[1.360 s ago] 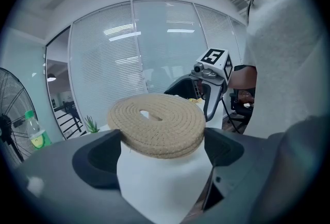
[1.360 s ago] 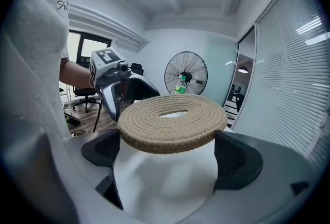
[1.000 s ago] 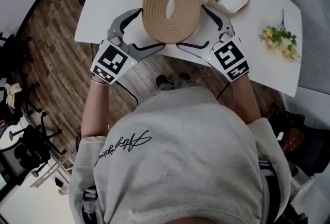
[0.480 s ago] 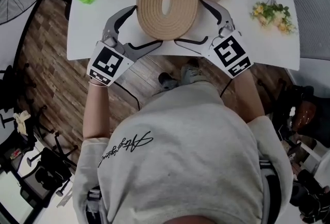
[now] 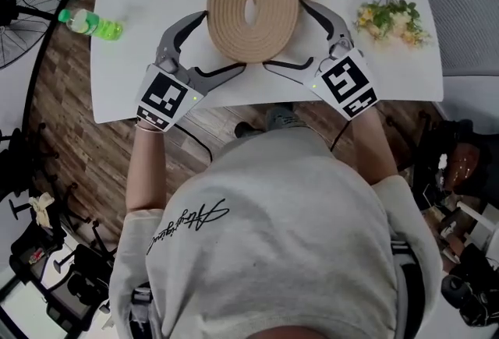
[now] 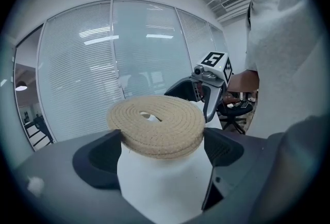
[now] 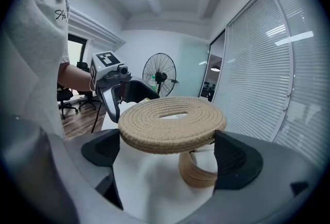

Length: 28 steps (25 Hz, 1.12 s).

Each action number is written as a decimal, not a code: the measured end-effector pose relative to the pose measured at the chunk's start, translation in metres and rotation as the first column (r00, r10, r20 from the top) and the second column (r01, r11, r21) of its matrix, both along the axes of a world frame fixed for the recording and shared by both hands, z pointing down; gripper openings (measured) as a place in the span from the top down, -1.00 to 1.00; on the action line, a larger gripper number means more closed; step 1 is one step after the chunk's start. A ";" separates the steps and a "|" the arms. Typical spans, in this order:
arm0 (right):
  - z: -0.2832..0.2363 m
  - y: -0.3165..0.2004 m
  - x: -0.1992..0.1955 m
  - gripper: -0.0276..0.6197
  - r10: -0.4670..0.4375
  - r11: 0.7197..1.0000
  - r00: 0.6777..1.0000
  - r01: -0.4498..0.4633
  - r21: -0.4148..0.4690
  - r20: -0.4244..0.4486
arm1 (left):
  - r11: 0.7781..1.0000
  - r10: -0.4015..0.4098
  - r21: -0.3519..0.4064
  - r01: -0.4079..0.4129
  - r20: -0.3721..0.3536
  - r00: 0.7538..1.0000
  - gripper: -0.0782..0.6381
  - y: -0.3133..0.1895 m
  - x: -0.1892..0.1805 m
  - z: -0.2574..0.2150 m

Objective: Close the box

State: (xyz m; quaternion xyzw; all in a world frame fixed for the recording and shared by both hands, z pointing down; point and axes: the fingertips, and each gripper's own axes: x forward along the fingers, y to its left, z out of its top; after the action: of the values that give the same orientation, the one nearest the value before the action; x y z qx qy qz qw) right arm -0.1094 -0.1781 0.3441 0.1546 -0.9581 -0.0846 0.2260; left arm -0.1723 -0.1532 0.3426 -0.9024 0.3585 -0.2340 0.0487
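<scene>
**Now: Seating the Lid on the Box**

The box [image 7: 198, 169], a round woven basket, stands open on the white table [image 5: 156, 18]. It lies just ahead of the right gripper [image 7: 171, 153], below jaw level and offset toward that gripper's outer jaw. The left gripper view does not show it, because the lid blocks the line of sight.

The lid [image 5: 277, 14], a flat coiled-rope disc with an oval hole at its centre, hangs in the air between the two tools. The left gripper [image 6: 161, 152] holds one side of the rim, jaws spread wide with both pads against the rope edge. The right gripper holds the opposite side in the same way.

Recommended procedure:
1. Carry the lid forward and outward from the right gripper until the oval hole sits over the box opening.
2. Hold both grippers at equal height so the disc stays level.
3. Lower gently, since the rope probably flexes.
4. Release only once the rim rests all round.
</scene>
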 end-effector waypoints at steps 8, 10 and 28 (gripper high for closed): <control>0.002 -0.039 0.018 -0.85 0.026 1.000 1.000 -0.026 -0.007 0.015 | 1.000 0.024 -0.004 -0.024 0.013 1.000 -0.61 -0.041 0.018 0.001; 0.002 -0.047 0.022 -0.85 0.029 1.000 0.999 -0.029 -0.007 0.018 | 1.000 0.029 -0.008 -0.029 0.014 0.999 -0.61 -0.049 0.022 0.002; 0.004 -0.102 0.047 -0.85 0.040 0.999 0.999 -0.039 -0.025 0.034 | 0.999 0.046 -0.025 -0.046 -0.005 0.999 -0.60 -0.105 0.047 0.003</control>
State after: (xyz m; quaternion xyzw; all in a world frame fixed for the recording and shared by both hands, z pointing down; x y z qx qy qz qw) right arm -0.0619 -0.2797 0.3477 0.1724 -0.9595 -0.0656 0.2128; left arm -0.1254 -0.2577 0.3459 -0.9114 0.3349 -0.2355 0.0420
